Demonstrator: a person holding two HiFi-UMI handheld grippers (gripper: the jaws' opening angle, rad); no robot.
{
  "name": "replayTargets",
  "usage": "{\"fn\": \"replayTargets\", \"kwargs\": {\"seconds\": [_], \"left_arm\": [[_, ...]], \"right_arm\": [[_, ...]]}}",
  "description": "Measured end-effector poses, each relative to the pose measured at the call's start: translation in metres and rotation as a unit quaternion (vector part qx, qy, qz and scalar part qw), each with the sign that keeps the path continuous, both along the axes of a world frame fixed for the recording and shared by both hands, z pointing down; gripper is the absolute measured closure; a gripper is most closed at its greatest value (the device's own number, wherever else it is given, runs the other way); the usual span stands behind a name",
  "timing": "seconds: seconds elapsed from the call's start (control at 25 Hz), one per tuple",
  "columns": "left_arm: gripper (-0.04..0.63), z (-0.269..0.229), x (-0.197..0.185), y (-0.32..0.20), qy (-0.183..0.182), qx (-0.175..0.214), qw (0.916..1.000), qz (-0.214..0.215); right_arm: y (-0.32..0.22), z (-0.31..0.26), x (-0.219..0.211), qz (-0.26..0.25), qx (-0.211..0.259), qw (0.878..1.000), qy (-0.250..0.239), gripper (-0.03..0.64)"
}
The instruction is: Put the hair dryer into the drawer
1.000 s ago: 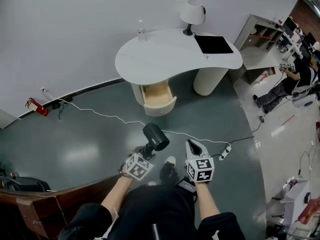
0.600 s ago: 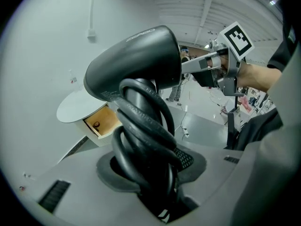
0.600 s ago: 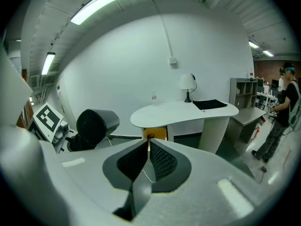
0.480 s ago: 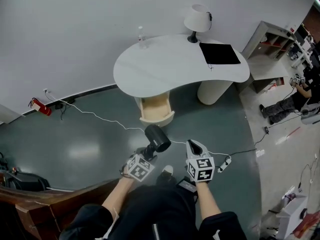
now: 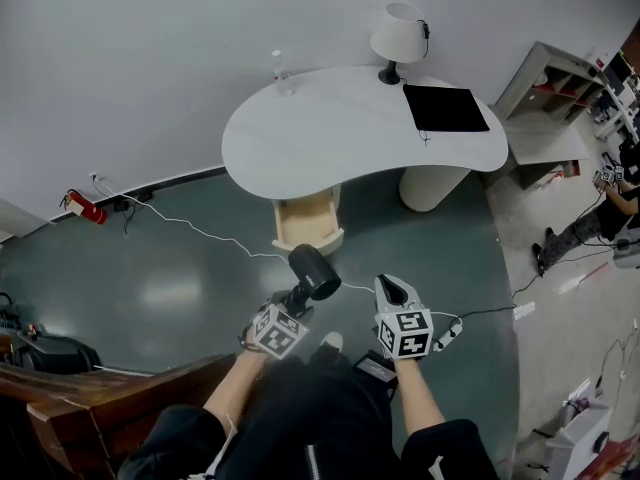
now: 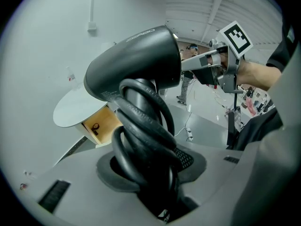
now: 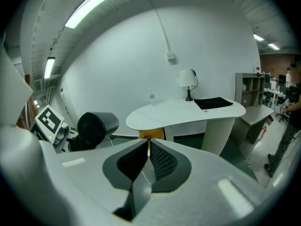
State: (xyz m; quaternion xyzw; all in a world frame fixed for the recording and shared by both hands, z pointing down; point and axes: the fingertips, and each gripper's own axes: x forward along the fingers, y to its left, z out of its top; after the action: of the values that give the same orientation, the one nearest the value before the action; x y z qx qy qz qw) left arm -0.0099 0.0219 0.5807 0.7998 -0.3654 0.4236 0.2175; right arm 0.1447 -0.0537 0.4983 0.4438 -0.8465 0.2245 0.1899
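A black hair dryer (image 5: 314, 271) with its cord wound round the handle stands up out of my left gripper (image 5: 296, 298), which is shut on that handle. In the left gripper view the dryer's barrel (image 6: 136, 62) fills the middle. My right gripper (image 5: 392, 290) hovers beside it on the right, shut with nothing in it; its pads meet at the tip (image 7: 146, 147). Ahead, the wooden drawer (image 5: 306, 223) hangs open under the white curved desk (image 5: 350, 128). The drawer (image 6: 101, 124) also shows past the dryer in the left gripper view.
On the desk stand a white lamp (image 5: 398, 33), a black mat (image 5: 445, 108) and a small bottle (image 5: 278, 65). A white cable (image 5: 200, 233) and a power strip (image 5: 447, 333) lie on the green floor. A wooden rail (image 5: 100, 398) is at lower left; shelves (image 5: 560, 88) at right.
Both grippers have travelled forward towards the desk, the dryer still in the left one. The desk and its open drawer have shifted left in the head view.
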Motion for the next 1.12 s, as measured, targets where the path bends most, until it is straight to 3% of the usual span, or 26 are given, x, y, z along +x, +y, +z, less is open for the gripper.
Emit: {"fn": "replayTargets", "kwargs": {"seconds": [0.6,0.84,1.12], "left_arm": [[0.414,0.004,-0.021,-0.014,-0.021,0.003,0.9998,-0.004],[0.414,0.008,-0.025,-0.044,-0.018,0.007,0.9997,0.015],[0.414,0.02,-0.037,-0.083,-0.012,-0.009,0.999,0.043]], "right_arm": [[-0.015,-0.003,-0.016,-0.019,0.009,1.0,-0.004,0.611],[-0.043,-0.014,-0.02,-0.004,0.022,1.0,0.001,0.611],[-0.079,-0.004,-0.039,0.006,0.004,1.0,0.014,0.611]]}}
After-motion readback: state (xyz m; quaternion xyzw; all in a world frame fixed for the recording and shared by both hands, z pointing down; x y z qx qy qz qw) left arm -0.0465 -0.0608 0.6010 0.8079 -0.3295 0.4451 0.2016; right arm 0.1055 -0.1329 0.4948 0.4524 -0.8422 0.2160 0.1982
